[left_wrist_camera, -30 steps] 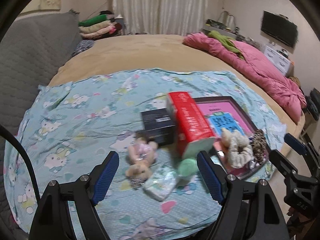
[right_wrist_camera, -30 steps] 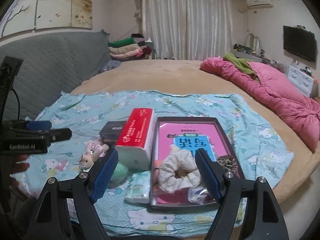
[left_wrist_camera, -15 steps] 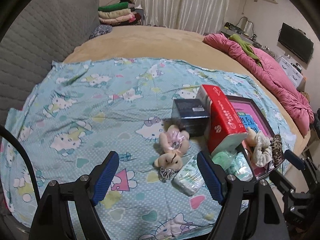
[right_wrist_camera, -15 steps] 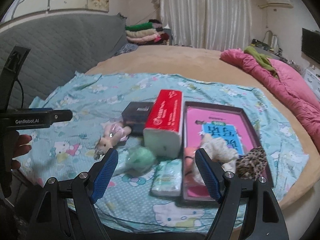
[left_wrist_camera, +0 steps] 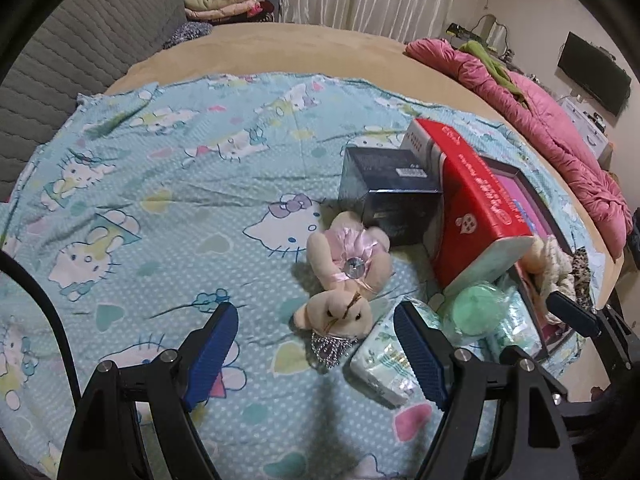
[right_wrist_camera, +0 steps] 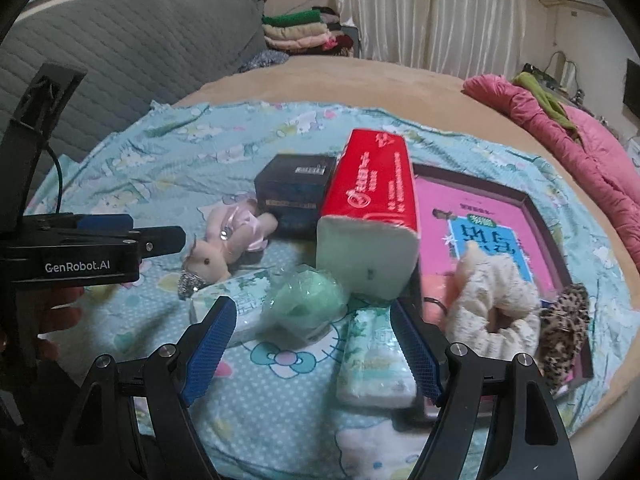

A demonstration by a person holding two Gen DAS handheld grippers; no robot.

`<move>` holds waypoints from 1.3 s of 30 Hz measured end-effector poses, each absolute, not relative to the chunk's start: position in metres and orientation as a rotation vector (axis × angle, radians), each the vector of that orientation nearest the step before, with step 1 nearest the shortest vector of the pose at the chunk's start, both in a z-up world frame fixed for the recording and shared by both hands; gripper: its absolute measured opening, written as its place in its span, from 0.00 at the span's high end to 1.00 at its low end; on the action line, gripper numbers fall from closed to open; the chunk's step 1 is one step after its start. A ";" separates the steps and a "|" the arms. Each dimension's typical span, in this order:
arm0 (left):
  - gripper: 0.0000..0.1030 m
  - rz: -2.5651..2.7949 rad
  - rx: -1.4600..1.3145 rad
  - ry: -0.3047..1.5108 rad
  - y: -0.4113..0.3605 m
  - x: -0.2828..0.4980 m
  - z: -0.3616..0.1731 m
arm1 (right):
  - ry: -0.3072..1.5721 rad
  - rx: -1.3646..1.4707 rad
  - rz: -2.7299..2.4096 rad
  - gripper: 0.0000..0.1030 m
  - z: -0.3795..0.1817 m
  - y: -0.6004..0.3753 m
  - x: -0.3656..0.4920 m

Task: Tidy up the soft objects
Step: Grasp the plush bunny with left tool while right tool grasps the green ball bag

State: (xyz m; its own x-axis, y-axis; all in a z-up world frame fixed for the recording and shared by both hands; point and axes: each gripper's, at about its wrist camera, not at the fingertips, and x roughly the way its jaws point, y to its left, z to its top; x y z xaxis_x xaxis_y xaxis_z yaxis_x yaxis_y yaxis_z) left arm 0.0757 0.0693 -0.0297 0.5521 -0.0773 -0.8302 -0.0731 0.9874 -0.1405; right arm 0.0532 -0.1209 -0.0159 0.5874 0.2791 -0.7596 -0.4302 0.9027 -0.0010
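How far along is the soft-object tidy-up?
Possibly done: the cream scrunchie and leopard scrunchie already lie in the dark tray. In hand: nothing; left gripper and right gripper are both open and empty above the bedspread. Left: plush bunny, green puff and two tissue packs still lie loose.

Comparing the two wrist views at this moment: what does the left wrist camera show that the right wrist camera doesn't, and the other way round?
Only the left wrist view: the television on the far wall, and the right gripper from the side.

Only the right wrist view: the whole leopard-print scrunchie and the open middle of the cream scrunchie, plus the person's hand on the left gripper.

Both: the plush bunny, black box, red tissue pack, green pouf and folded clothes.
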 end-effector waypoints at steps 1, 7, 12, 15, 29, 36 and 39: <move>0.23 -0.004 -0.167 0.987 0.070 0.078 -0.032 | 0.853 -0.193 0.416 0.22 -0.019 -0.120 0.056; 0.23 -0.024 -0.202 1.028 0.073 0.094 -0.051 | 0.874 -0.220 0.409 0.22 -0.036 -0.110 0.070; 0.23 -0.027 -0.201 1.043 0.073 0.105 -0.061 | 0.884 -0.244 0.410 0.22 -0.047 -0.105 0.078; 0.23 -0.034 -0.202 1.043 0.071 0.110 -0.064 | 0.890 -0.242 0.408 0.22 -0.052 -0.104 0.082; 0.23 -0.075 -0.184 1.073 0.057 0.129 -0.079 | 0.900 -0.241 0.408 0.43 -0.066 -0.104 0.091; 0.48 -0.131 -0.175 1.073 0.050 0.129 -0.083 | 0.900 -0.195 0.433 0.49 -0.062 -0.110 0.090; 0.55 -0.150 -0.168 1.069 0.046 0.128 -0.082 | 0.895 -0.176 0.446 0.50 -0.058 -0.113 0.087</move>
State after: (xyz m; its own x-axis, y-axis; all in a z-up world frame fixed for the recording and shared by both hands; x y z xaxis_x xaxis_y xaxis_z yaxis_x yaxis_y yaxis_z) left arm 0.1277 0.0464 -0.0823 0.4727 -0.2032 -0.8575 0.0409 0.9771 -0.2090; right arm 0.0873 -0.1127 -0.0584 0.5416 0.3008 -0.7850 -0.4450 0.8948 0.0358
